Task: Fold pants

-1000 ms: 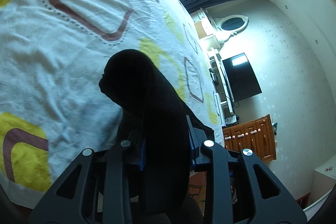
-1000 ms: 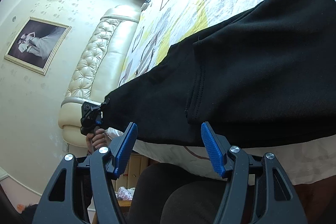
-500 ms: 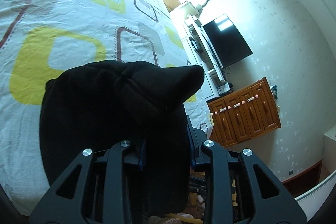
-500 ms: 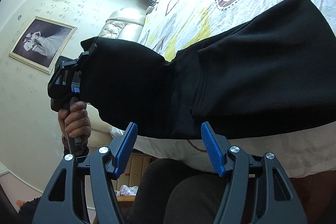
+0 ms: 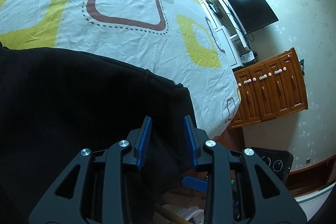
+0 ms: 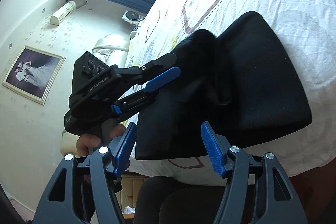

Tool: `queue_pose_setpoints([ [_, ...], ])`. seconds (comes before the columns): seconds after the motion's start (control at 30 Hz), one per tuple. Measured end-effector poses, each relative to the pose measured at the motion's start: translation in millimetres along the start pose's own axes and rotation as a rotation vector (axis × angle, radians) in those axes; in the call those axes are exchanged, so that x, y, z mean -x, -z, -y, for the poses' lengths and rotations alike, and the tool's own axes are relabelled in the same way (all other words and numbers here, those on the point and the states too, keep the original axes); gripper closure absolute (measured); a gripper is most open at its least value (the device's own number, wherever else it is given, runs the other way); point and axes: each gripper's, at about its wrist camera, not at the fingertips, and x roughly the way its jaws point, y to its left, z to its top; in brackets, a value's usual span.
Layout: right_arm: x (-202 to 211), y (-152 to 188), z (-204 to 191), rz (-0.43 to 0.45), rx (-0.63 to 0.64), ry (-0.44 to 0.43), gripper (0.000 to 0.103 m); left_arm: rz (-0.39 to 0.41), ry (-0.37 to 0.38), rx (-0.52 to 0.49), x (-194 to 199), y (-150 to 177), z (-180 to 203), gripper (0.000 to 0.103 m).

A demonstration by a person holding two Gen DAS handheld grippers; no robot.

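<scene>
Left tool (image 5: 167, 135) has its jaws apart over the folded black pants (image 6: 241, 85) at the bed's (image 5: 130, 5) near edge; our right tool (image 6: 168, 147) hangs released.

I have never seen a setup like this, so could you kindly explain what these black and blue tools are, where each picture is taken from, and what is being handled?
These are two handheld grippers, each carrying its own camera that looks along its fingers. One picture comes from the left gripper, the other from the right gripper, which also sees the left one and the person's hand holding it. Black pants lie folded on a patterned bedsheet. The left gripper's jaws stand slightly apart over the fabric; the right gripper's jaws are wide open, and it holds nothing.
</scene>
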Motion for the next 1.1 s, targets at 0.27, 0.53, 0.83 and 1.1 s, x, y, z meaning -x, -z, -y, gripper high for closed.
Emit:
queue_pose_setpoints([
  [0.27, 9, -12, 3, 0.030, 0.001, 0.035, 0.034, 0.175, -0.026, -0.078, 74, 22, 3, 0.028],
  [0.53, -13, -47, 9, 0.028, 0.060, 0.208, 0.032, 0.366, -0.126, 0.126, 169, 72, -103, 0.017],
  [0.83, -48, -48, 5, -0.057, 0.097, 0.209, 0.031, 0.323, -0.159, 0.315, 168, 100, -176, 0.017],
  [1.1, -75, -35, -3, -0.164, 0.150, 0.254, 0.058, 0.290, -0.145, 0.282, 153, 104, -170, 0.017],
])
